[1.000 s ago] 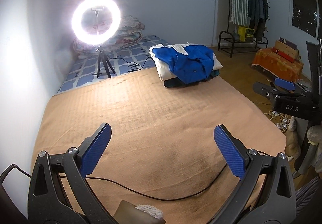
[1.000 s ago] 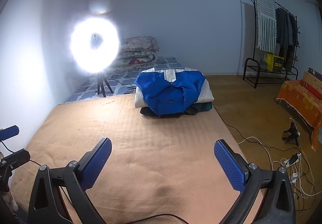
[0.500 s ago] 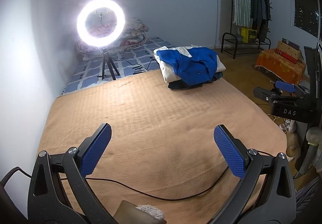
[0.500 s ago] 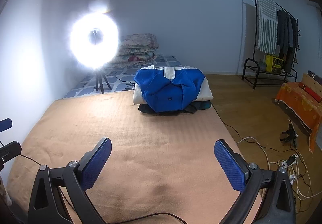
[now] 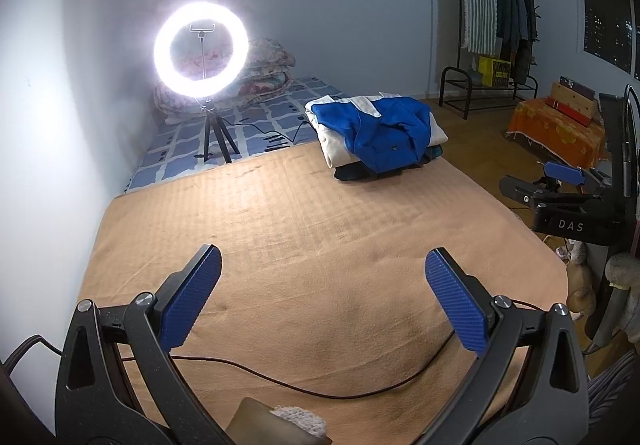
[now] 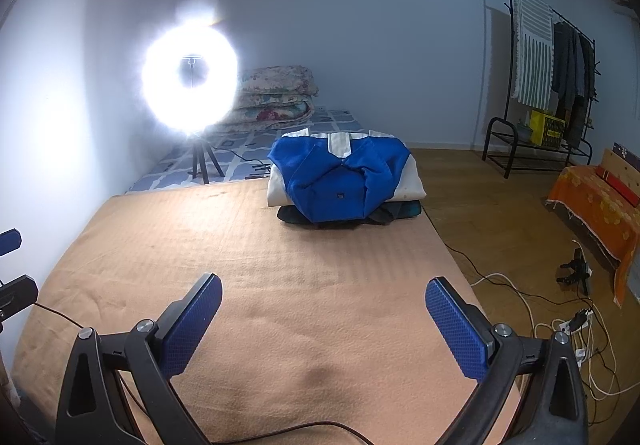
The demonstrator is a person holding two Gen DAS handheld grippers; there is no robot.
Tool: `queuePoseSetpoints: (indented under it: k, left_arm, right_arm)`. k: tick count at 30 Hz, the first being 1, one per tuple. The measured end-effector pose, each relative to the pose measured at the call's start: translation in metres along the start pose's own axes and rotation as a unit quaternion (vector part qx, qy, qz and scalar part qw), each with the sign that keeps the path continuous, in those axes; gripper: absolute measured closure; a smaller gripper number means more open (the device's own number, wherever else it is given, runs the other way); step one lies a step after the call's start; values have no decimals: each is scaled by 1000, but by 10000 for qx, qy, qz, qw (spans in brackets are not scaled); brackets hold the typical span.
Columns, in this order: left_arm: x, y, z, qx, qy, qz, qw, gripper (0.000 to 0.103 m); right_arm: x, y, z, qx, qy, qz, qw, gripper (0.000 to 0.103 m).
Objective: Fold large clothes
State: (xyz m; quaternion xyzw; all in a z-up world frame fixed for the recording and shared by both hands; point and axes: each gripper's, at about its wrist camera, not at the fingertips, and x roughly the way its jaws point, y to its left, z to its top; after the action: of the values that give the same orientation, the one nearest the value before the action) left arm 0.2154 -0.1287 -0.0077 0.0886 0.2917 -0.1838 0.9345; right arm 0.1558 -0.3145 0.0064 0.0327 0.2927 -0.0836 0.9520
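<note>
Since a folded pile (image 6: 344, 181) is stacked at the far end of the blanket (image 6: 280, 285), folding looks done. Nothing unfolded is seen. Left hand-held gripper (image 5: 324, 301) and right hand-held gripper (image 6: 324, 325) are held wide open, empty.

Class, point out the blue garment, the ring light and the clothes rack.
blue garment (image 6: 338, 181), right wrist view, its front panel.
ring light (image 5: 202, 49), left wrist view, its glowing rim.
clothes rack (image 6: 538, 57), right wrist view, its hanging striped cloth.
</note>
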Motion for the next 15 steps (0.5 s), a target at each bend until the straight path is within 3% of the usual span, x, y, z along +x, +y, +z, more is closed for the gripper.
queuePoseSetpoints:
  k: [15]
  left_arm:
    - [-4,2,4,69,-60,78,9999,0]
  right_arm:
    - [0,0,-1,-23,12,-22,10000,0]
